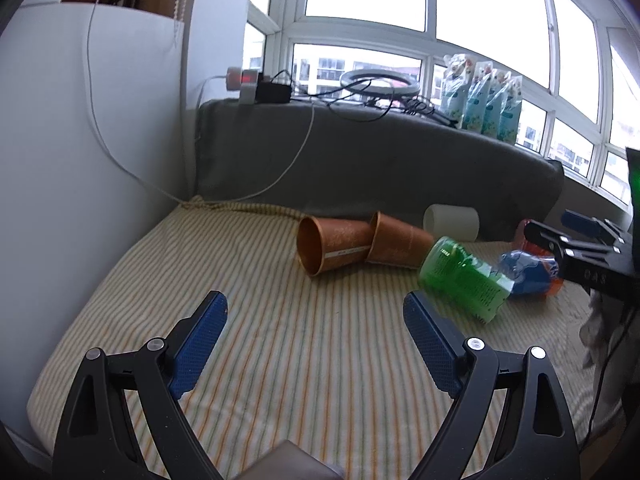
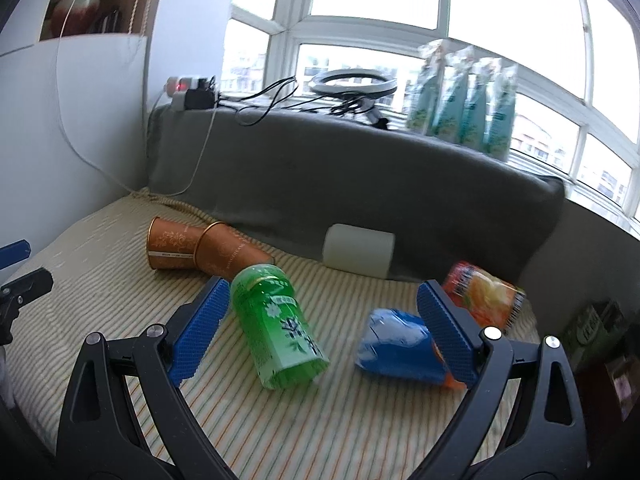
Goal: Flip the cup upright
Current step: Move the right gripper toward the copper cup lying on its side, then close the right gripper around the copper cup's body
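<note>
Several cups lie on their sides on a striped cushion (image 1: 280, 340). Two copper cups (image 1: 336, 246) (image 1: 396, 246) lie touching at the back; they also show in the right wrist view (image 2: 172, 246) (image 2: 230, 254). A green cup (image 1: 464, 278) (image 2: 280, 332), a blue cup (image 1: 528, 272) (image 2: 396, 344), an orange cup (image 2: 486, 296) and a white cup (image 1: 452, 222) (image 2: 358, 250) lie to the right. My left gripper (image 1: 316, 308) is open and empty, short of the copper cups. My right gripper (image 2: 324, 296) is open, with the green and blue cups lying between its fingers.
A grey padded backrest (image 1: 380, 160) runs behind the cups. A white wall (image 1: 80, 160) bounds the left side, with white cables (image 1: 280, 168) hanging down. A ring light (image 1: 380, 82), a power strip (image 1: 256, 82) and several teal packages (image 1: 488, 100) sit on the windowsill.
</note>
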`<state>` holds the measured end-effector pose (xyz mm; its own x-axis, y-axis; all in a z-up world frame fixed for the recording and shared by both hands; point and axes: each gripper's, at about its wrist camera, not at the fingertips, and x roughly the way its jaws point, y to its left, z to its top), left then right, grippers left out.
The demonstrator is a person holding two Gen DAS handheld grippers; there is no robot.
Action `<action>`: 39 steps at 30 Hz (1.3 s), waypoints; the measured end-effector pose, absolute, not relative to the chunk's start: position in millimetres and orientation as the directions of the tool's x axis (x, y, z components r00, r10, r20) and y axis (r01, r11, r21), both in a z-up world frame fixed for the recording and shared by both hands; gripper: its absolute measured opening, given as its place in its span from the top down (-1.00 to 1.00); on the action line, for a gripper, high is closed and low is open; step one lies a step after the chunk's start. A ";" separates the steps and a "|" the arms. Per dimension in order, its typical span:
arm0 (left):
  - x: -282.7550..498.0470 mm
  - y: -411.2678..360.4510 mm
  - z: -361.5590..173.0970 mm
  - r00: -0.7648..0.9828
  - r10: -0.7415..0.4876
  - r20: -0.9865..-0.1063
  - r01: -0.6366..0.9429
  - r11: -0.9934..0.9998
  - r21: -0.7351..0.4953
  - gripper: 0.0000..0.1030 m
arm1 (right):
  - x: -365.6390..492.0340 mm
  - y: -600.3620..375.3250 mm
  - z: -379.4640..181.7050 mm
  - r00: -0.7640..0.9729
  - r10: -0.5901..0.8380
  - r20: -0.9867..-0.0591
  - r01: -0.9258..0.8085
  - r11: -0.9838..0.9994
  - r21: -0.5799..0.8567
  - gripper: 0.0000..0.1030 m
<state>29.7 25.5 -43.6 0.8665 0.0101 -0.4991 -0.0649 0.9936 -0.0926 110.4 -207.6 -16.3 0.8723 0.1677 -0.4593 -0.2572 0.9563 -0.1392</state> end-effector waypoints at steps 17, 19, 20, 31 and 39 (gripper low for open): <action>35.2 46.0 -64.0 0.826 0.011 -0.563 -0.082 0.991 -0.102 -0.74 | 196.3 -146.0 -36.0 0.696 0.322 -0.642 -0.585 0.772 -0.248 -0.88; 35.2 48.9 -64.3 0.824 0.012 -0.567 -0.087 0.991 -0.105 -0.74 | 202.6 -136.5 -39.8 0.673 0.322 -0.666 -0.616 0.742 -0.263 -0.88; 35.1 50.1 -64.7 0.822 0.013 -0.569 -0.089 0.990 -0.106 -0.74 | 206.1 -131.0 -42.3 0.657 0.324 -0.680 -0.635 0.724 -0.268 -0.88; 32.8 62.0 -68.5 0.810 0.034 -0.586 -0.117 0.987 -0.105 -0.74 | 249.8 -90.3 -63.4 0.534 0.288 -0.795 -0.743 0.610 -0.277 -0.88; 33.8 71.8 -68.7 0.807 0.051 -0.589 -0.147 0.982 -0.117 -0.74 | 271.5 -70.5 -81.5 0.426 0.246 -0.871 -0.828 0.493 -0.266 -0.87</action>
